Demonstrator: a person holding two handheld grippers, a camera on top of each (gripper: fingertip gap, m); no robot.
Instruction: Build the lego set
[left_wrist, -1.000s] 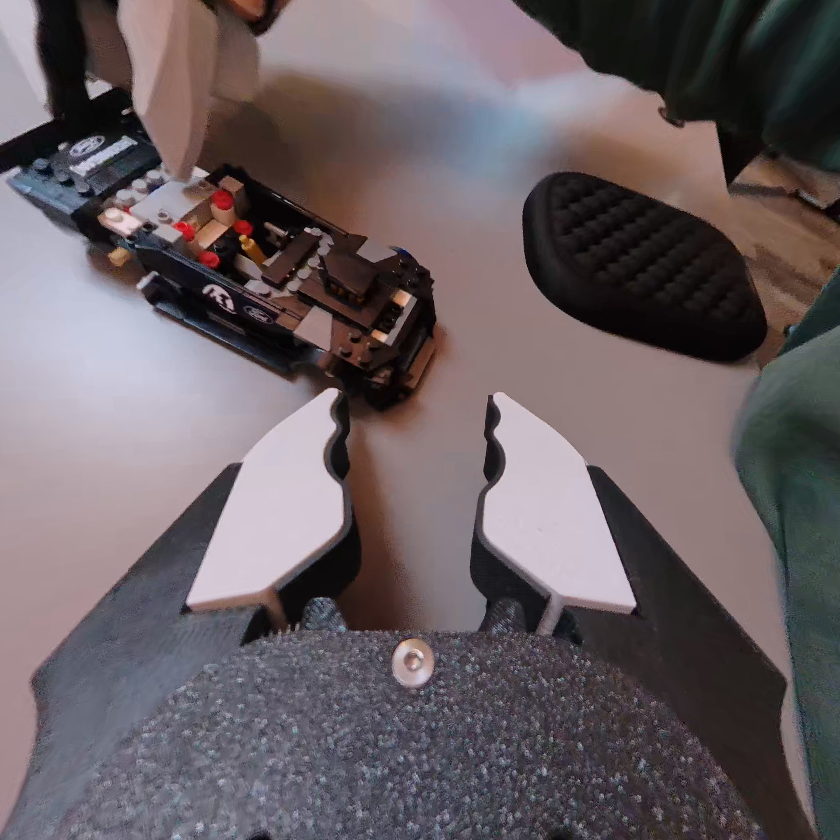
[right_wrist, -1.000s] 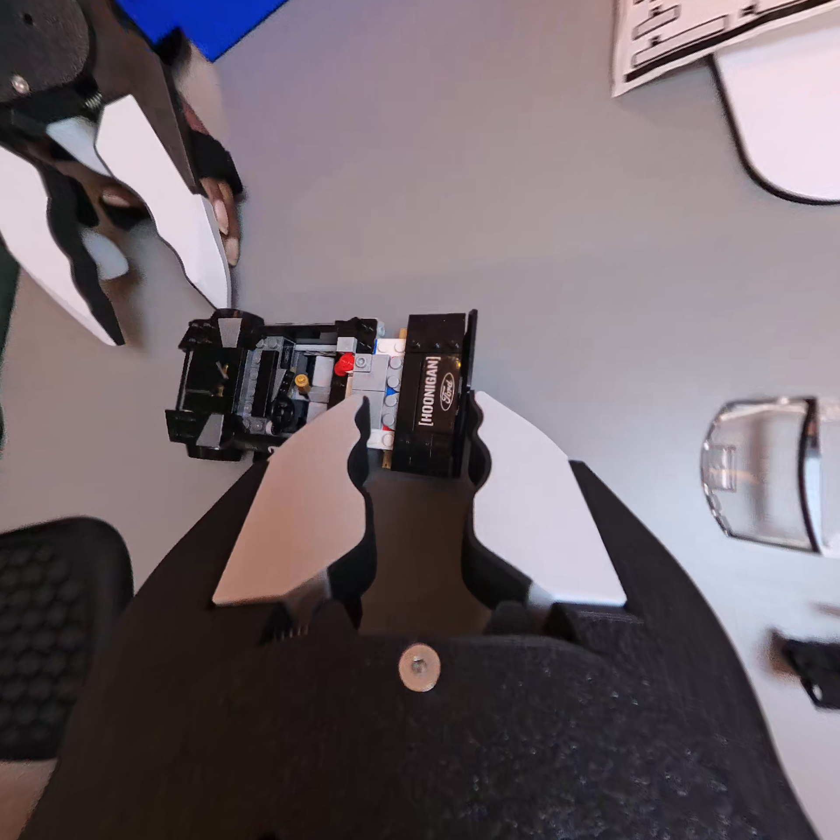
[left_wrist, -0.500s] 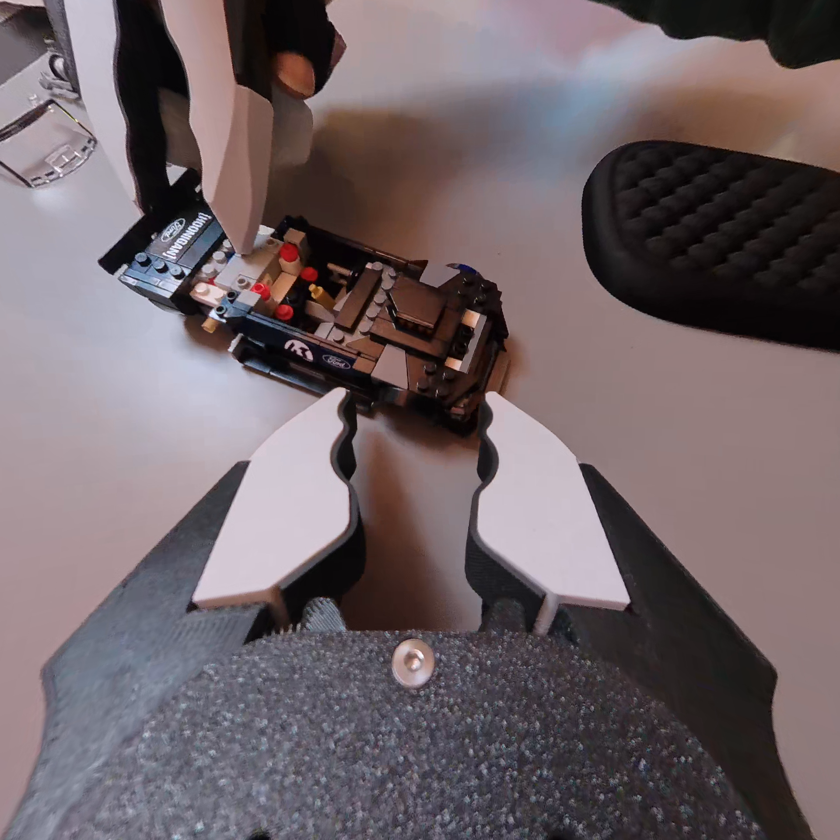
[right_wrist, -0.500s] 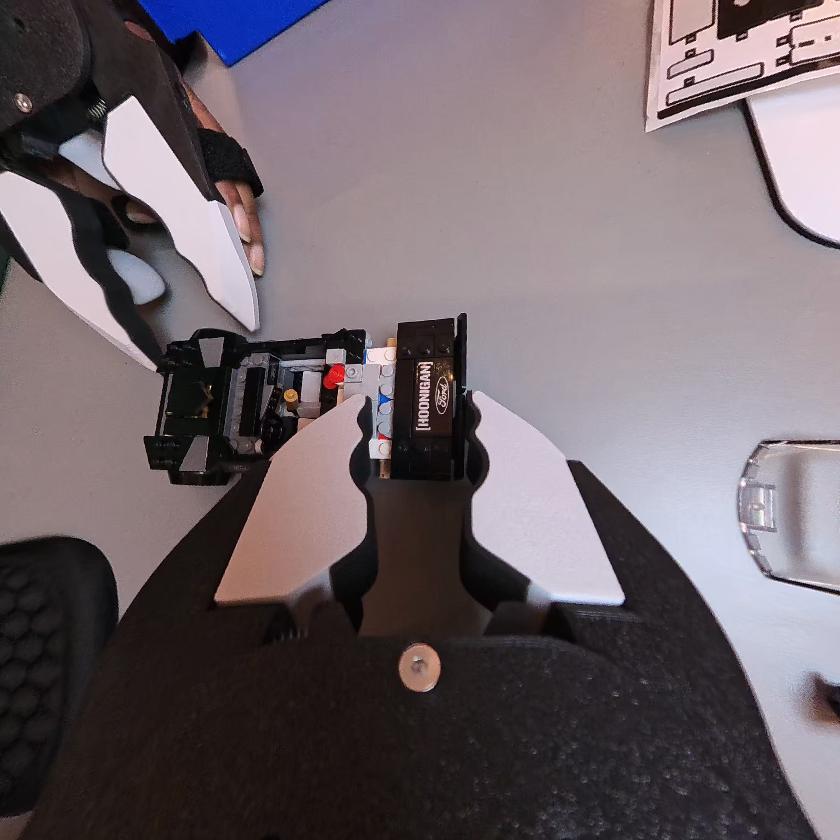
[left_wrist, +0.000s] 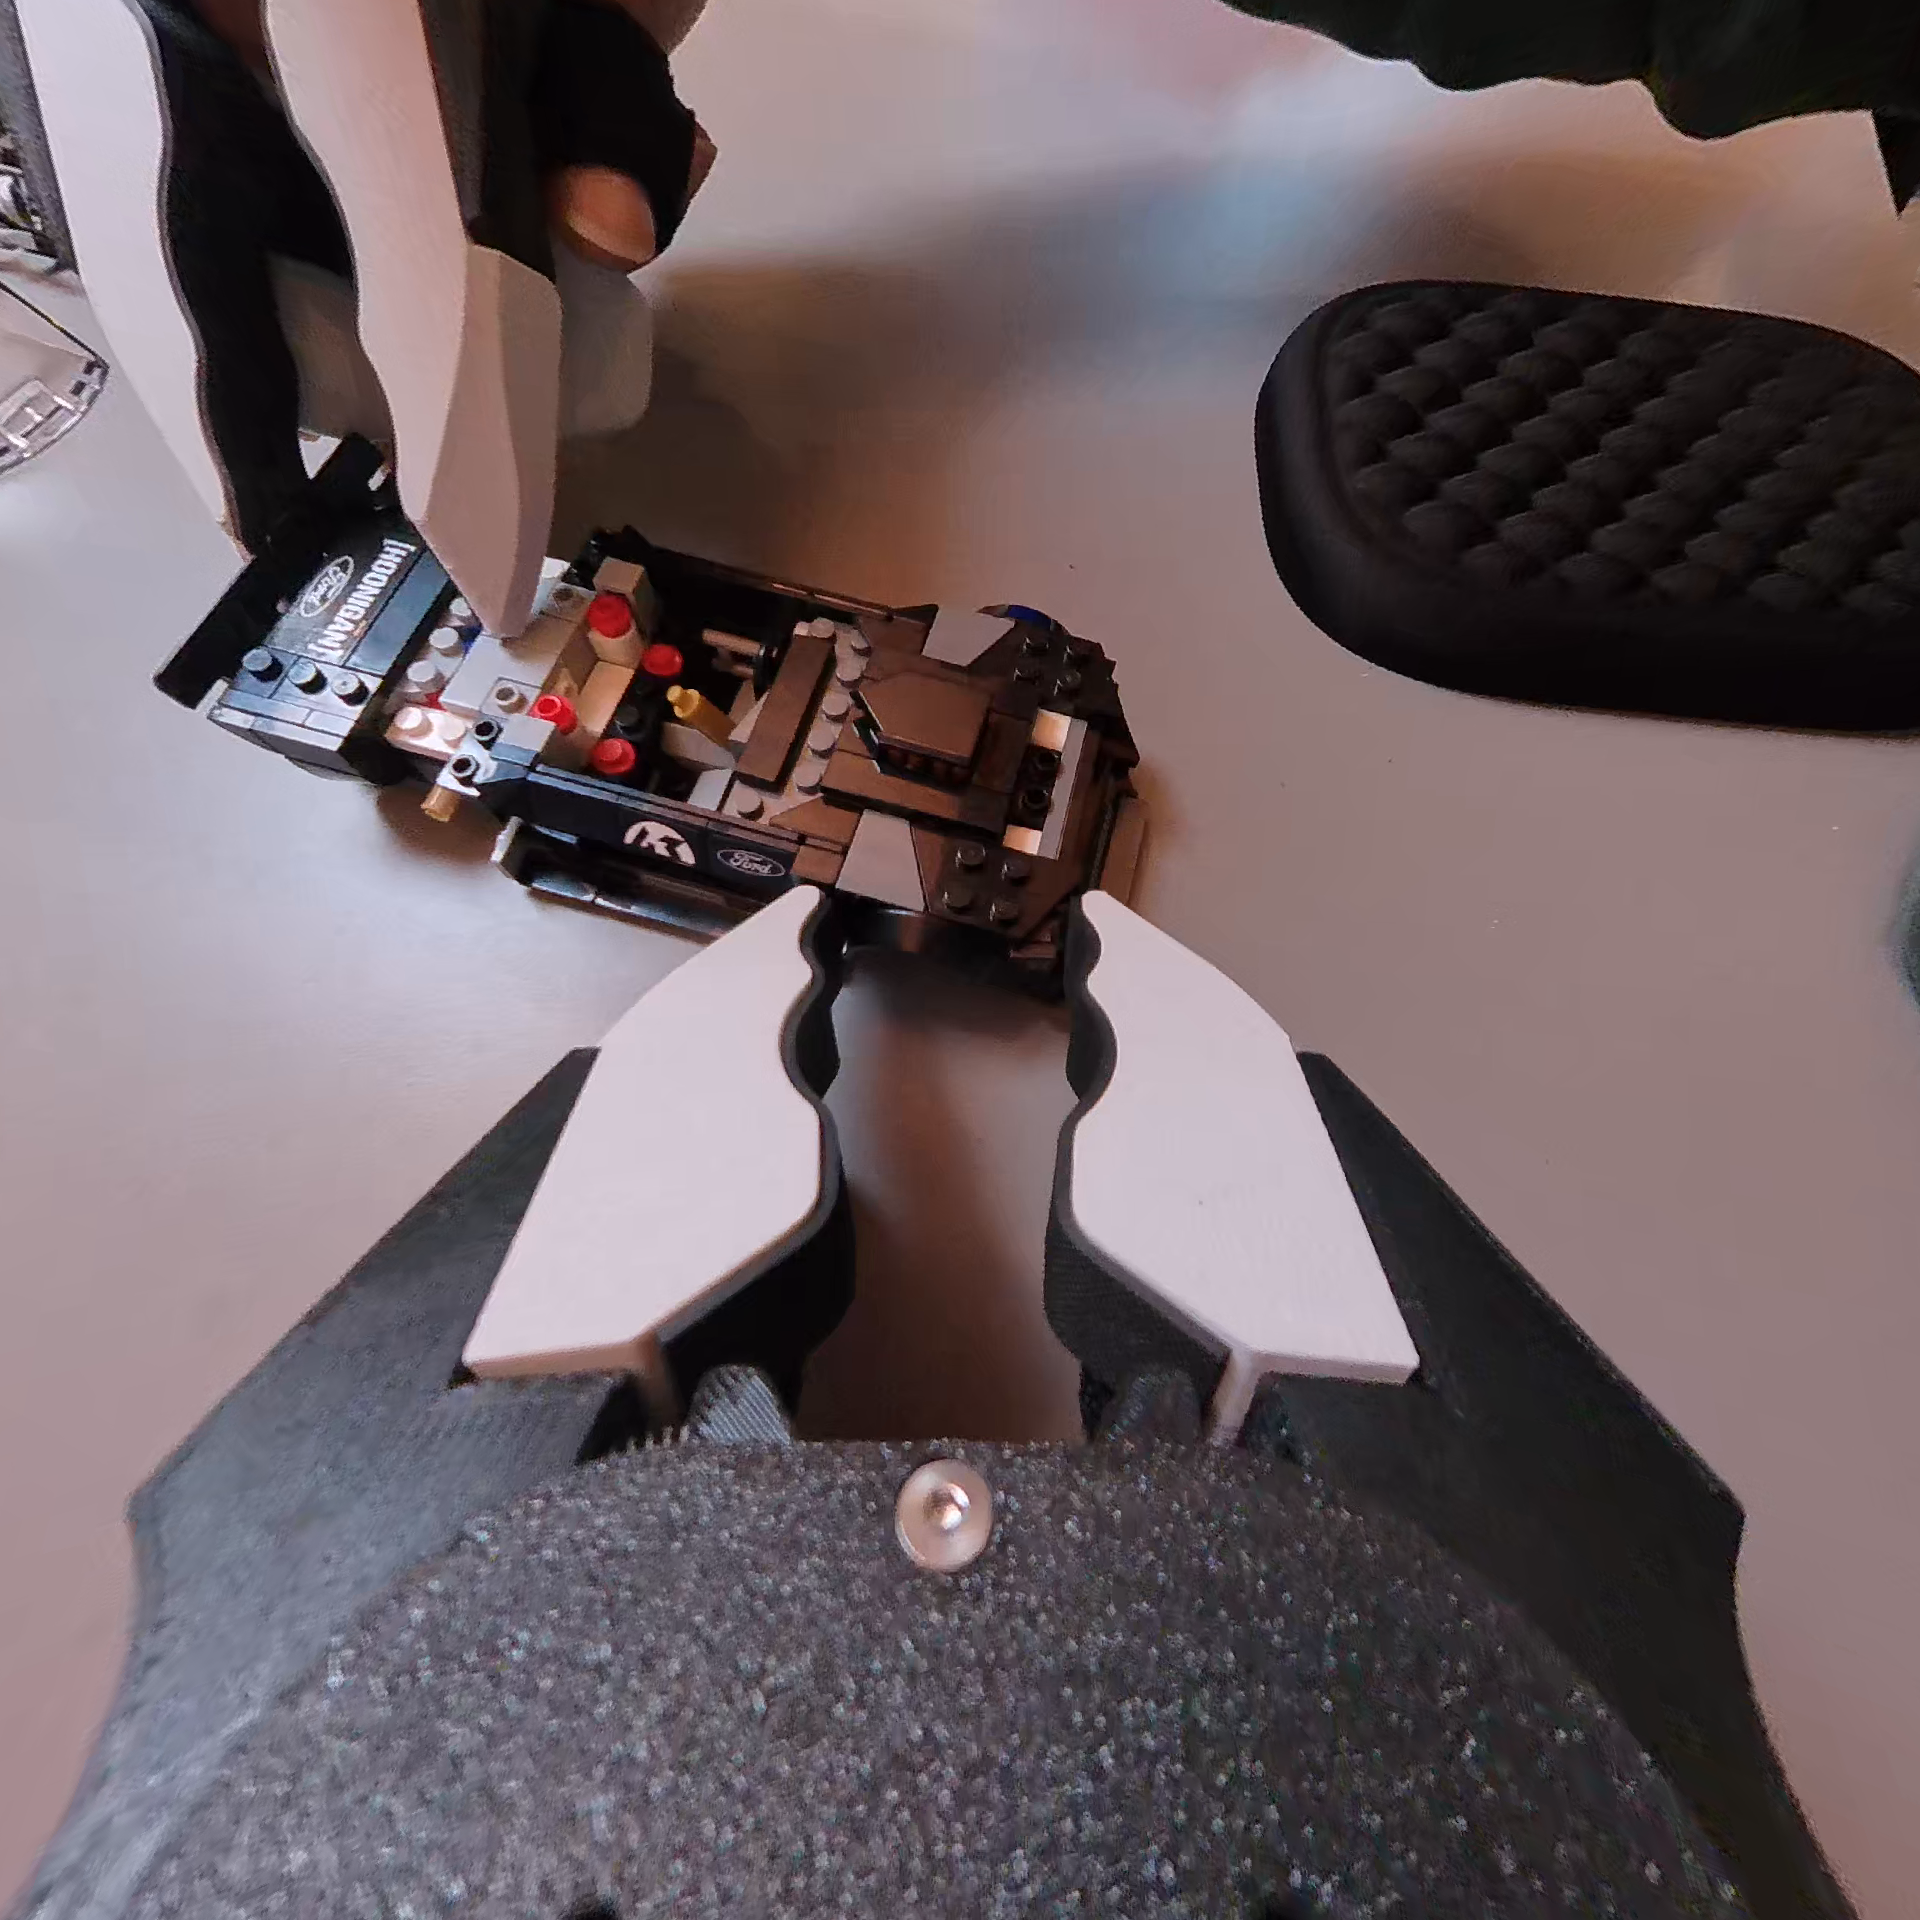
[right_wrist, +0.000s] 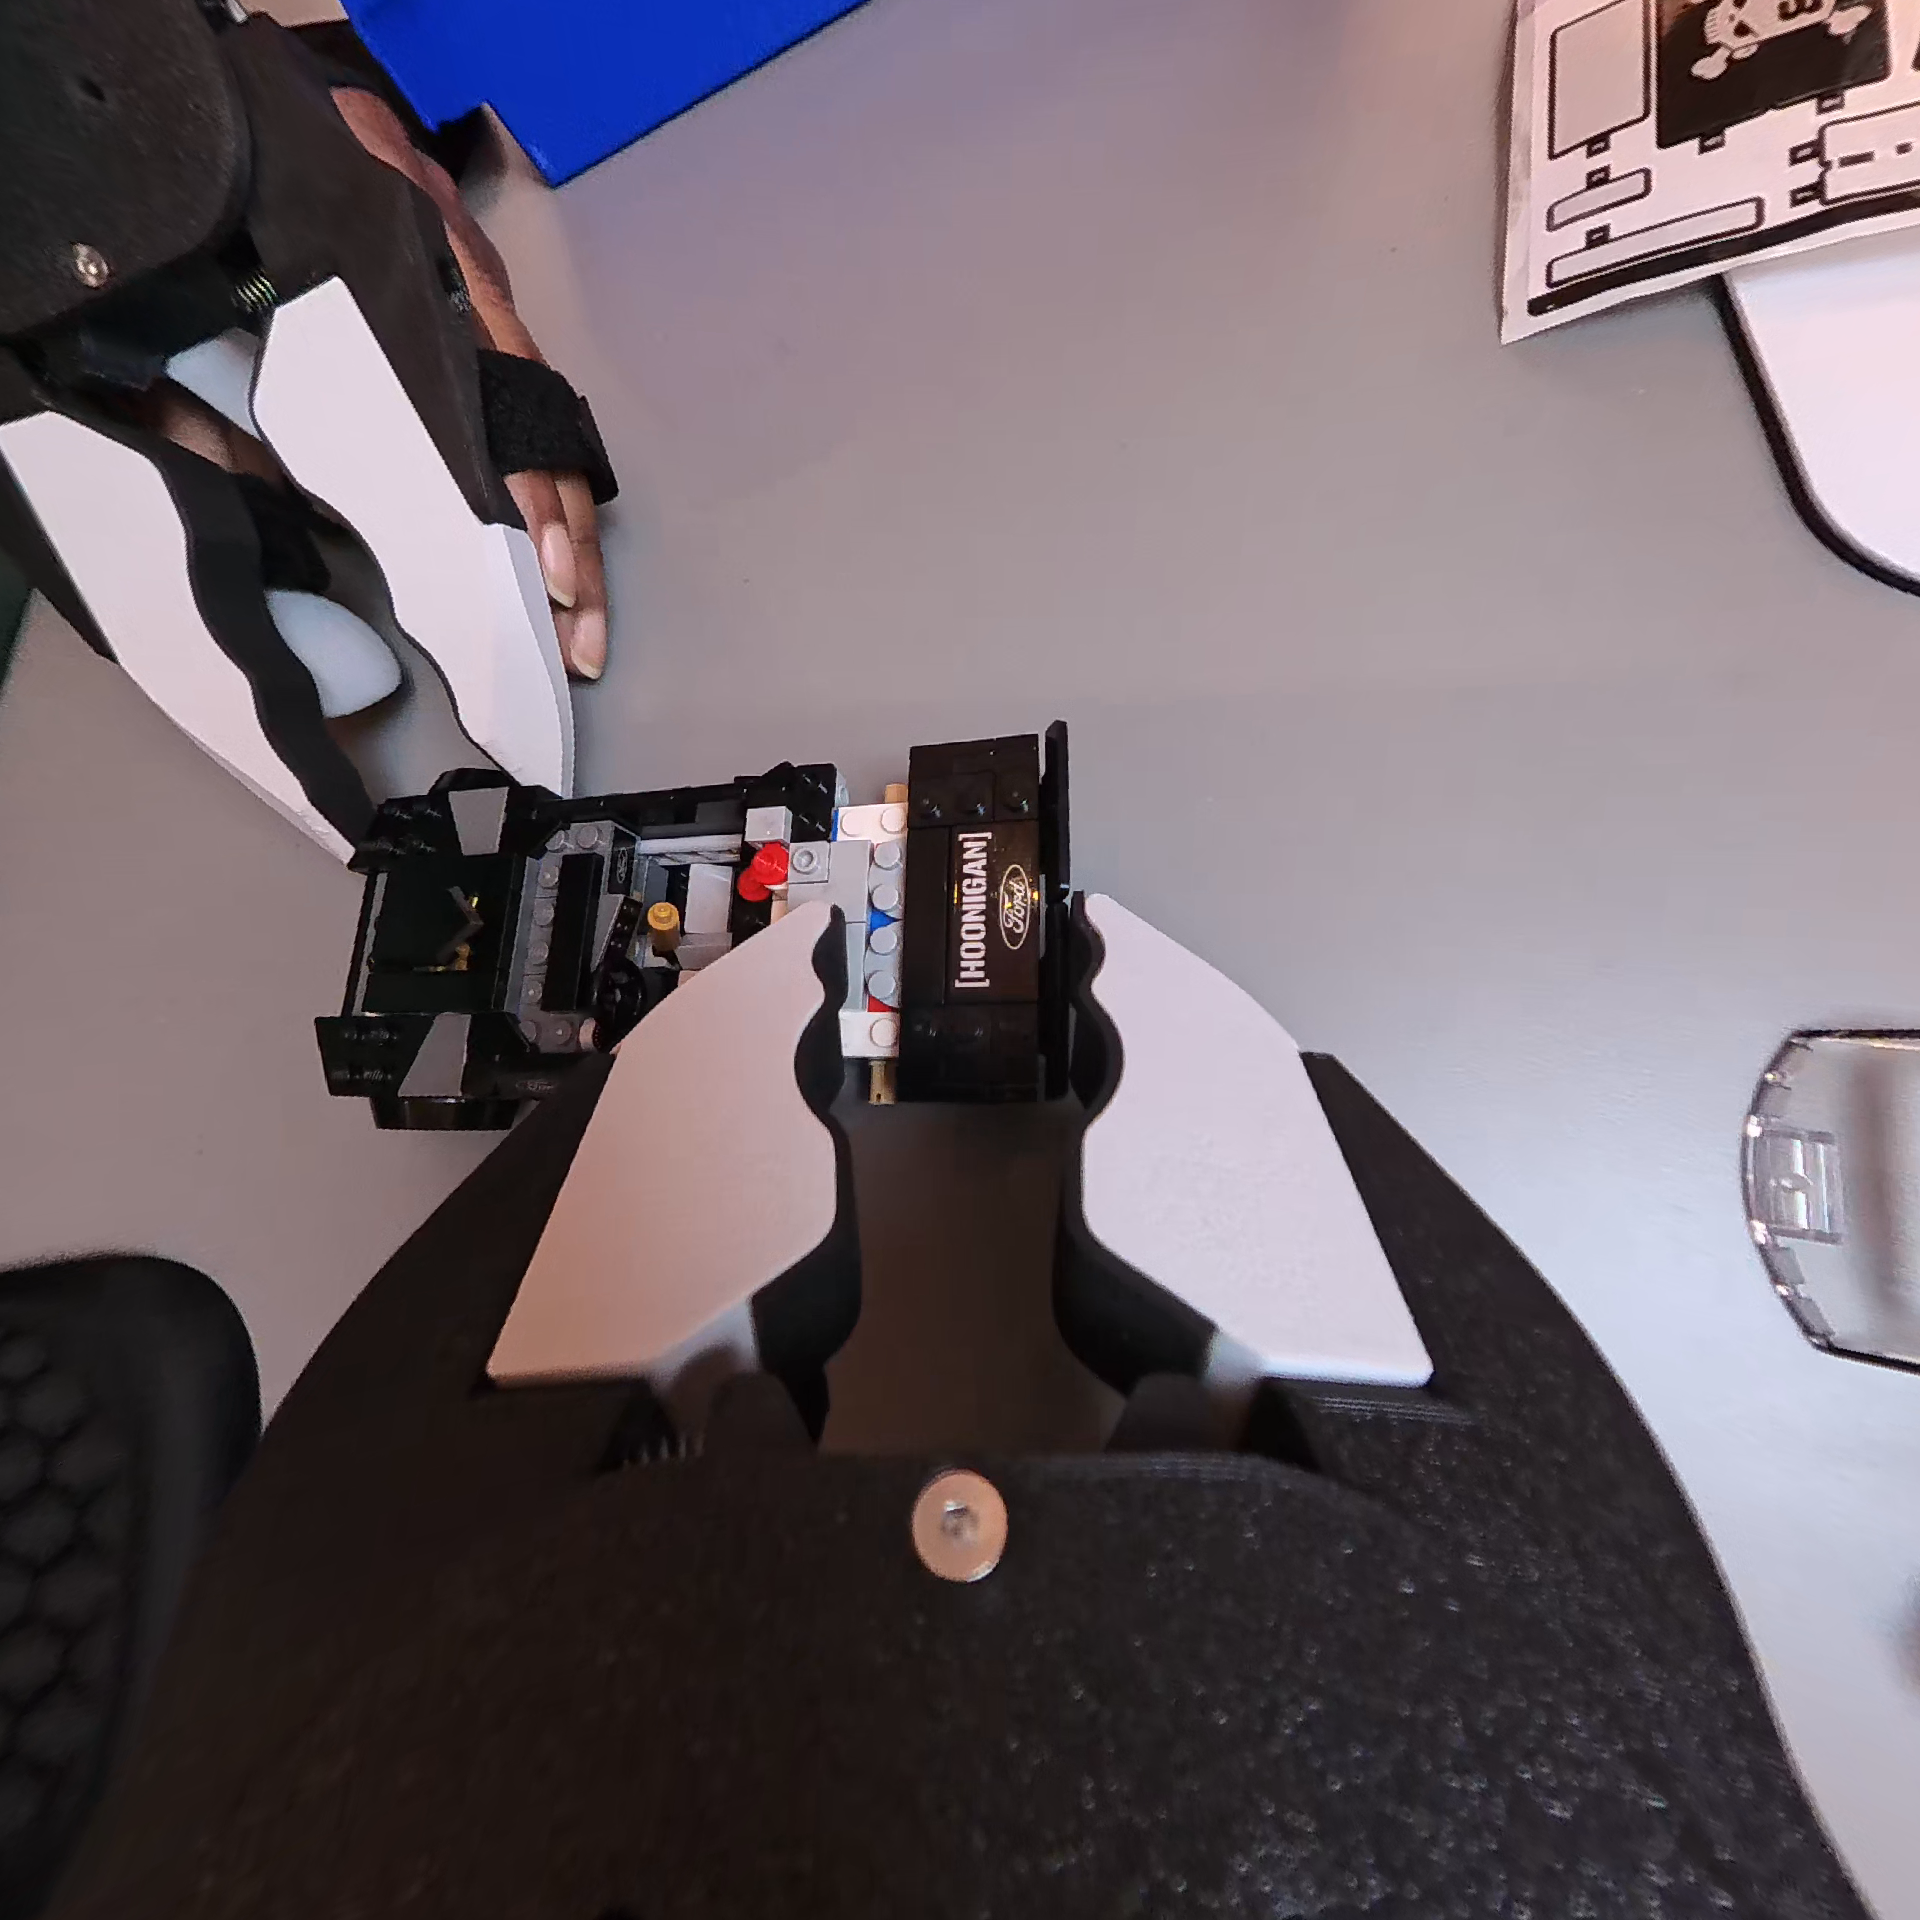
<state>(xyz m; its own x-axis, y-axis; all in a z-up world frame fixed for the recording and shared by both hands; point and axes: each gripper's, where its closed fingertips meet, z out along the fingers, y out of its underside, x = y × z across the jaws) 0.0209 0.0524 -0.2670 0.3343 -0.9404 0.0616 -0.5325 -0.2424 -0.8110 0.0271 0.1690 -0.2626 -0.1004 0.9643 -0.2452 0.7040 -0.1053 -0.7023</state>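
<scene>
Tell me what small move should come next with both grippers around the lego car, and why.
Probably close the left gripper on the lego car's front end: its open jaws flank that end, while the right gripper straddles the rear block, jaws also open, so nothing grips the car yet.

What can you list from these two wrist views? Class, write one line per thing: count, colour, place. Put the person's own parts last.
Lego car: one, mostly black with grey, red and white bricks, part-built, on the table between the two grippers.
Table: one, grey, under everything.
Textured pad: one, black, beside the car's front end.
Sticker sheet: one, white with black shapes, far edge of the table.
Clear plastic piece: one, transparent, off the car's rear end.
Blue flat object: one, far edge; kind unclear.
Left gripper: one, white fingers, open, at the car's front.
Right gripper: one, white fingers, open, straddling the car's rear.
Hand: one, holding the left gripper.
</scene>
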